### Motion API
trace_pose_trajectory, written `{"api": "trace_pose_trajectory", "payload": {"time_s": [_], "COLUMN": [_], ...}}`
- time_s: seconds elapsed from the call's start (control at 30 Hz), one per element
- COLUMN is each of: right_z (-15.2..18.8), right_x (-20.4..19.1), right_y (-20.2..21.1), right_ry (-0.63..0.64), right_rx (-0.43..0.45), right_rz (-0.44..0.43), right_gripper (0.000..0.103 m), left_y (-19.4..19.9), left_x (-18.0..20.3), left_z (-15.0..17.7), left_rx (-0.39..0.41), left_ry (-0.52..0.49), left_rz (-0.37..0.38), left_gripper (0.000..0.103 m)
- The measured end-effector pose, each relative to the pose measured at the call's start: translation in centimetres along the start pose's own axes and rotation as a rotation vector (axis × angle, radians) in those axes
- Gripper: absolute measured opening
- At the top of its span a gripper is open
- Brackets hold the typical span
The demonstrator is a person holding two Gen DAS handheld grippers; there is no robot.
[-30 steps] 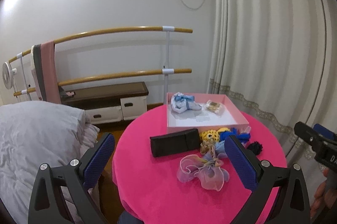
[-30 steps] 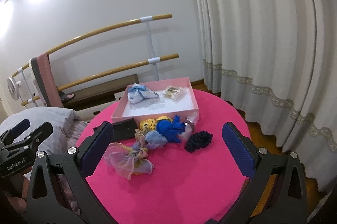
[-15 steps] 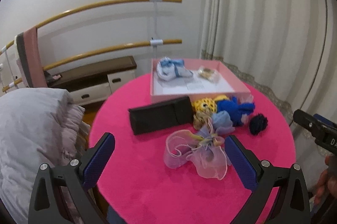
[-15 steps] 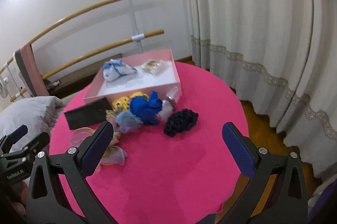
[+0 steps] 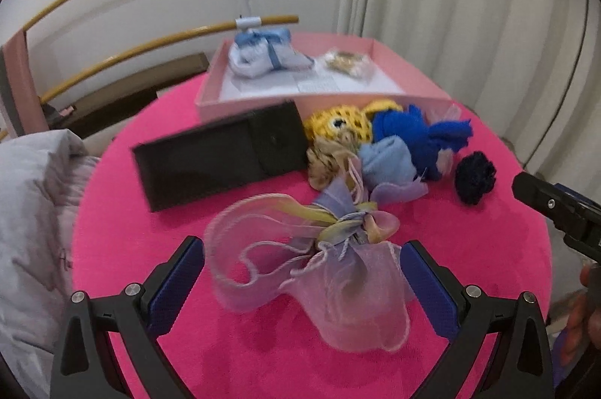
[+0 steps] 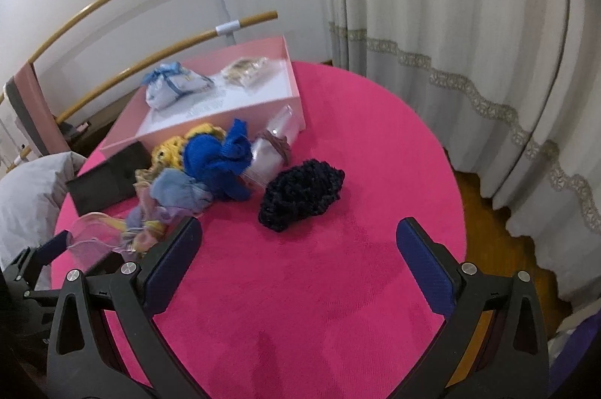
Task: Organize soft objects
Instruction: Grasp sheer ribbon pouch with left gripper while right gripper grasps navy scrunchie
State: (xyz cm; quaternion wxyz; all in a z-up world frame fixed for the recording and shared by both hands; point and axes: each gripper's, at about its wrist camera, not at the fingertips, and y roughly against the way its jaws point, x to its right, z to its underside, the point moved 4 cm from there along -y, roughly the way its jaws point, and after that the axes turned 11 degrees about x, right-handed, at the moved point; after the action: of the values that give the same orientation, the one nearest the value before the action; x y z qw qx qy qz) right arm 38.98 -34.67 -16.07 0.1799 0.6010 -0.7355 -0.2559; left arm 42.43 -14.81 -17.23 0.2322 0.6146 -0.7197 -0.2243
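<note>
Left wrist view first: your left gripper (image 5: 302, 280) is spread wide, both blue pads apart, and the sheer lilac organza pouch (image 5: 311, 264) lies right between them on the pink tablecloth (image 5: 469, 249). Whether the pads touch the fabric, I can't tell; nothing is clamped. Take the pink box (image 5: 300, 98) as your landmark. Inside it sit a white-and-blue tied bundle (image 5: 266, 55) and a small clear packet of beige pieces (image 5: 349, 63), plus a paper slip with print too blurred to read. Just in front of the box's near wall lies a black flat pouch (image 5: 221, 155), and beside that the heap: a yellow crochet piece (image 5: 338, 125), a royal-blue knit piece (image 5: 417, 134), a pale blue cloth (image 5: 388, 160). The dark navy knit scrunchie (image 5: 475, 175) sits apart, further from the box. Your right gripper's tip shows at the edge.

Right wrist view now: your right gripper (image 6: 298, 265) is just as wide open, hanging over bare tablecloth with nothing between the pads. The navy scrunchie (image 6: 302, 194) lies just beyond the fingertips, in front of the box (image 6: 210, 132), with the blue knit (image 6: 219, 157) and a clear packet with a brown band (image 6: 270, 151) between it and the box wall. No readable lettering anywhere here.
</note>
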Motion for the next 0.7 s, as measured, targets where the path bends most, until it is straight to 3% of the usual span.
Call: {"api": "trace_pose_trajectory", "payload": {"time_s": [0.17,0.27,0.57,0.7], "right_z": [0.7,0.8,0.4,0.6], "right_x": [0.5,0.9,1.3,0.9], "right_y": [-2.8,-3.9,-6.9,-7.8], "right_ry": [0.001,0.003,0.011,0.045], "right_rx": [-0.053,-0.071,-0.101,-0.105], "right_rz": [0.015,0.024,0.036,0.052], "right_gripper": [0.103,0.103,0.102,0.087], "left_y": [-3.6,-5.0,-6.3,-5.2], "left_x": [0.6,0.6,0.6,0.0], "left_z": [0.3,0.0,-0.2,-0.1], "left_rx": [-0.041,-0.056,-0.071,-0.072], "left_ry": [-0.015,0.015,0.01,0.03], "left_rz": [-0.013,0.022,0.039,0.048], "left_gripper": [0.103,0.098,0.054,0.042]}}
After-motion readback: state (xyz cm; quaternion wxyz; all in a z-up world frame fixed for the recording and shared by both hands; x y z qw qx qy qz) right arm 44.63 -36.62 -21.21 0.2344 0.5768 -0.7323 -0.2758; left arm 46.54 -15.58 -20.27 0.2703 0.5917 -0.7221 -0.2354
